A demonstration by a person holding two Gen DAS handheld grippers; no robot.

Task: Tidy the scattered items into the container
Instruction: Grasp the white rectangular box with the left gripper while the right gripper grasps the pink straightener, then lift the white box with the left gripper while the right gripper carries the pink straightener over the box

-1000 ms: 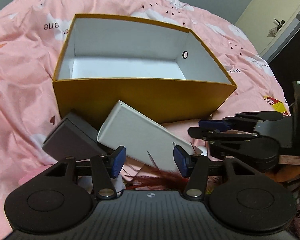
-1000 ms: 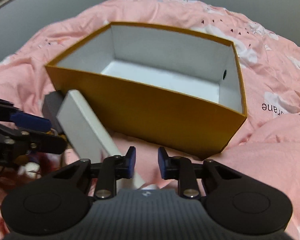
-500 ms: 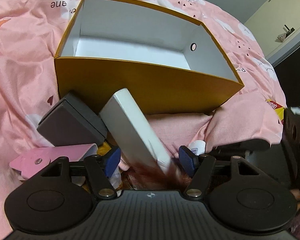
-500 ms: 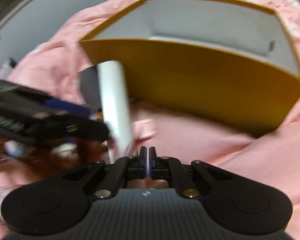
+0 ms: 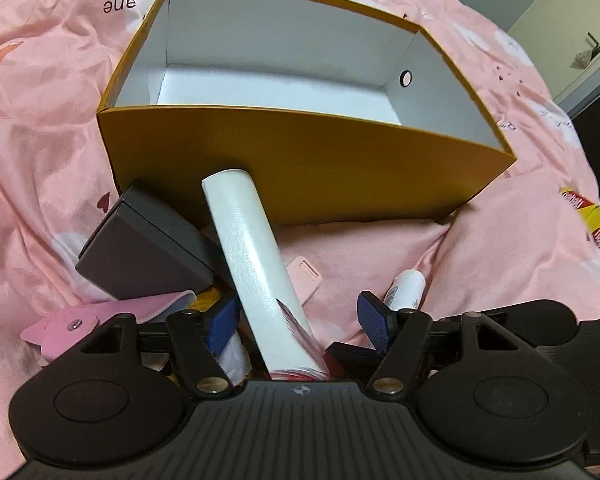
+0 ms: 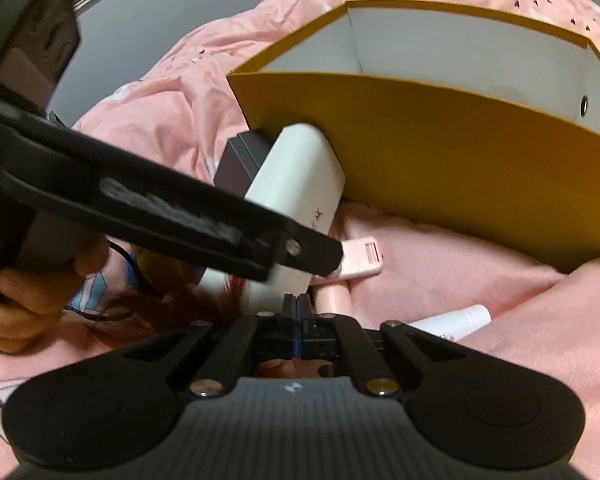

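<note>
Pink bedding (image 5: 40,128) is seen in the left wrist view, with the yellow box (image 5: 300,160) set open-topped on it and nothing visible inside, so it is judged ready to receive the items. A white box (image 5: 256,264) is propped at a slant, its far end against the yellow wall and its near end between the blue pads (image 5: 374,320) of the left gripper (image 5: 298,320). The jaws are spread and closing; the left pad is close to the white box, but contact cannot be confirmed. A dark box (image 5: 148,248), a pink pouch (image 5: 96,320), a pink clip (image 5: 306,276) and a white tube (image 5: 406,288) are scattered close by, all outside the container. In the right wrist view, the right gripper (image 6: 298,312) is shown with its jaws pressed together over reddish hair-like strands (image 6: 160,312); whether anything is pinched cannot be told. The left tool crosses the white box (image 6: 300,192), which leans on the yellow box (image 6: 460,168).
</note>
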